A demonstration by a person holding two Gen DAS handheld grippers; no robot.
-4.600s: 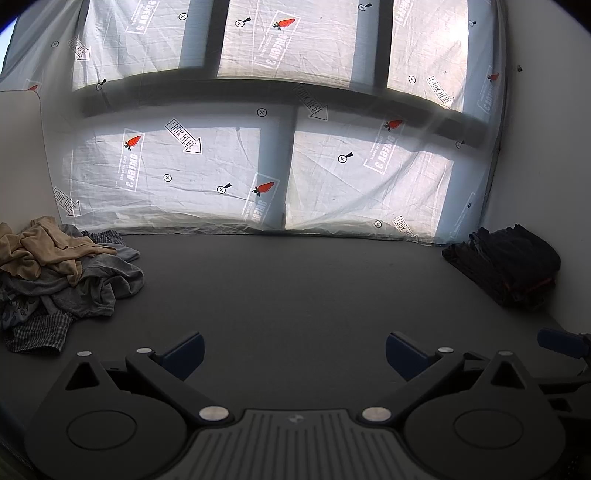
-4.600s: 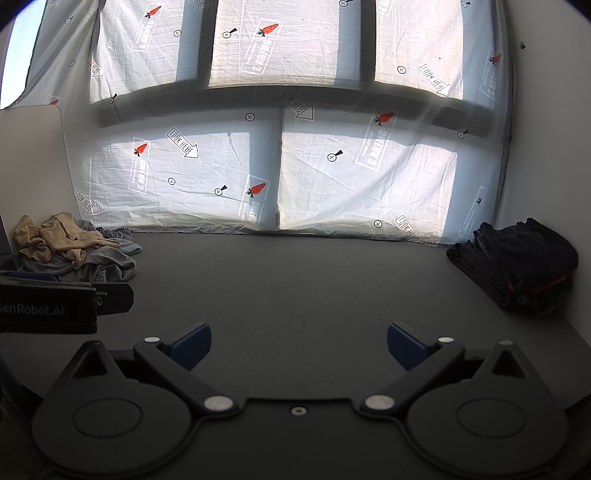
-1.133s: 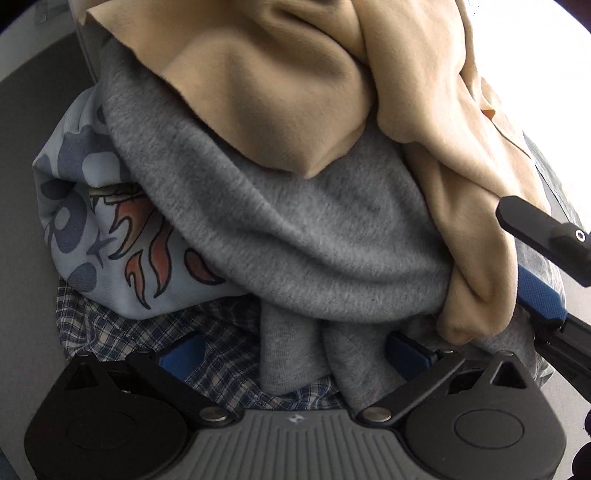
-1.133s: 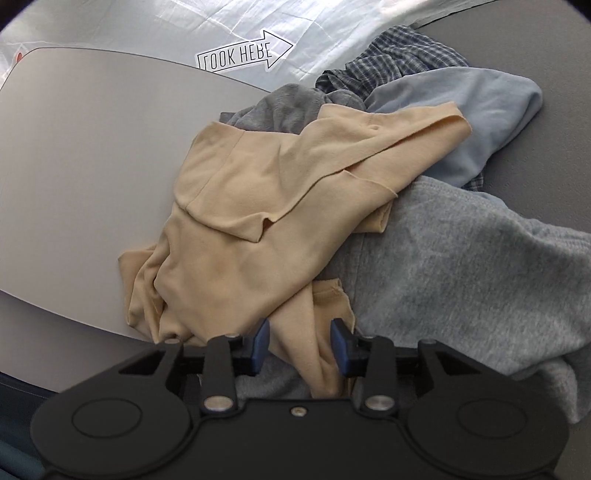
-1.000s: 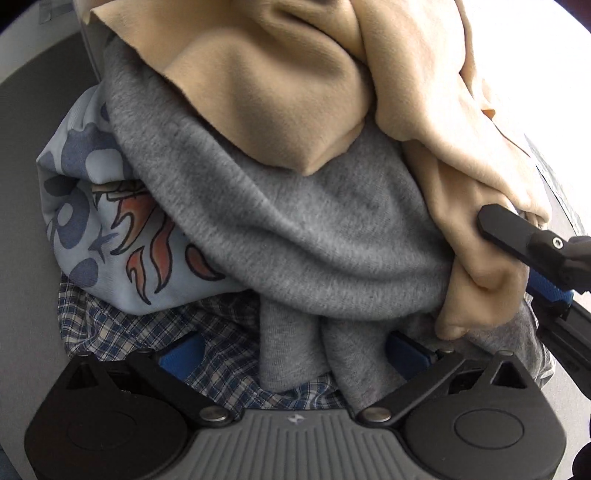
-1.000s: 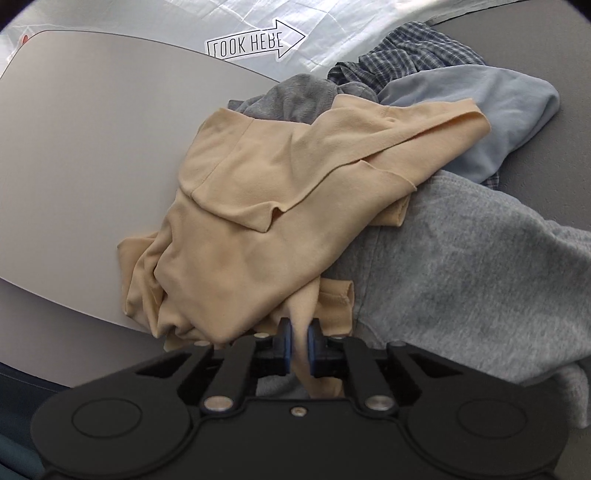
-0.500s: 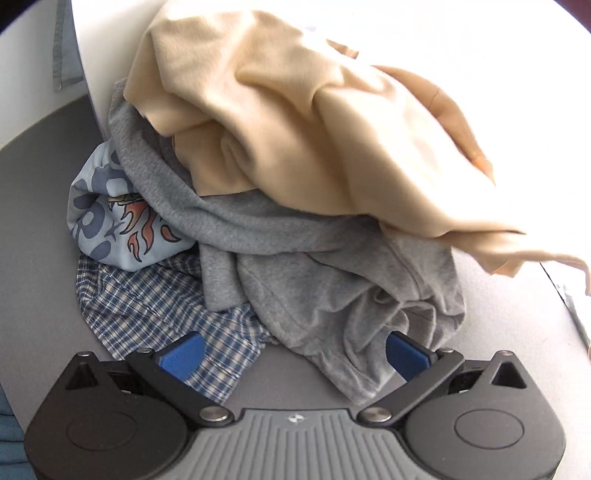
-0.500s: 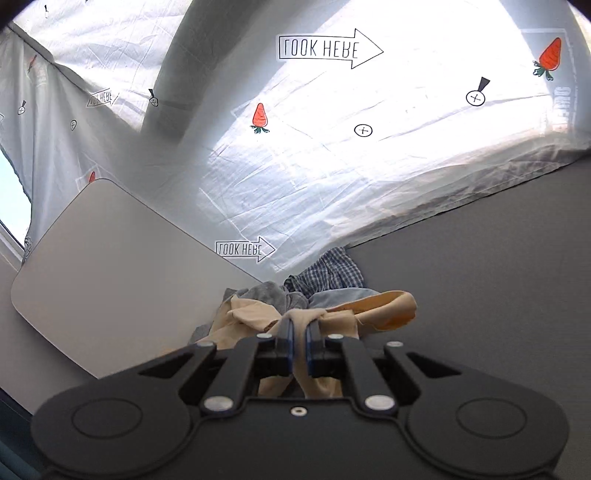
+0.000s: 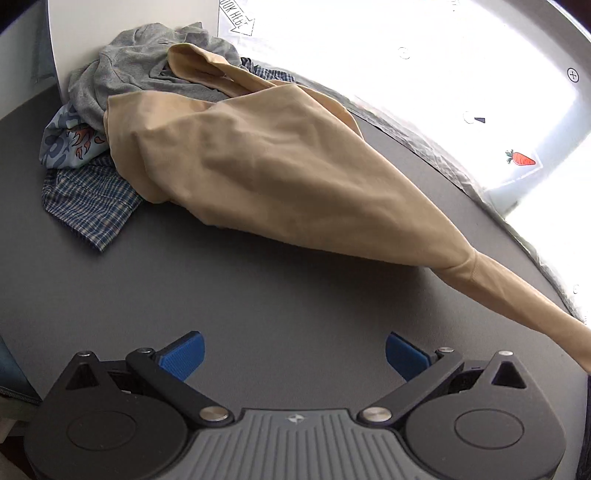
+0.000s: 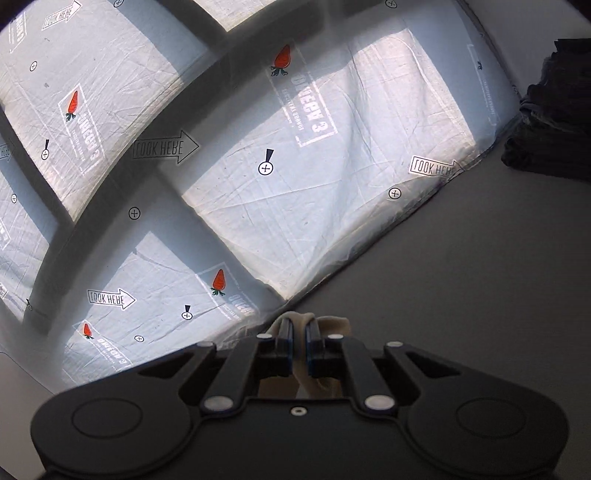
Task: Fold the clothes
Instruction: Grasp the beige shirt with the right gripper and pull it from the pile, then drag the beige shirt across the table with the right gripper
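A tan shirt (image 9: 288, 177) stretches from the clothes pile (image 9: 122, 96) at the far left across the grey table (image 9: 221, 295) toward the right edge of the left wrist view. My right gripper (image 10: 299, 332) is shut on a bunch of the tan shirt (image 10: 334, 325), lifted and pointing at the covered window. My left gripper (image 9: 293, 354) is open and empty, low over bare table in front of the shirt. The pile holds a grey sweatshirt (image 9: 140, 70), a light blue printed garment (image 9: 70, 140) and a blue plaid garment (image 9: 88, 203).
A white board (image 9: 129, 18) stands behind the pile. A stack of dark folded clothes (image 10: 554, 118) sits at the table's far right corner. A printed white sheet (image 10: 295, 166) covers the window along the table's far edge.
My right gripper closed on the tan shirt, lifted and pulled it rightward off the pile, so it now stretches across the table. My left gripper backed away from the pile, still open.
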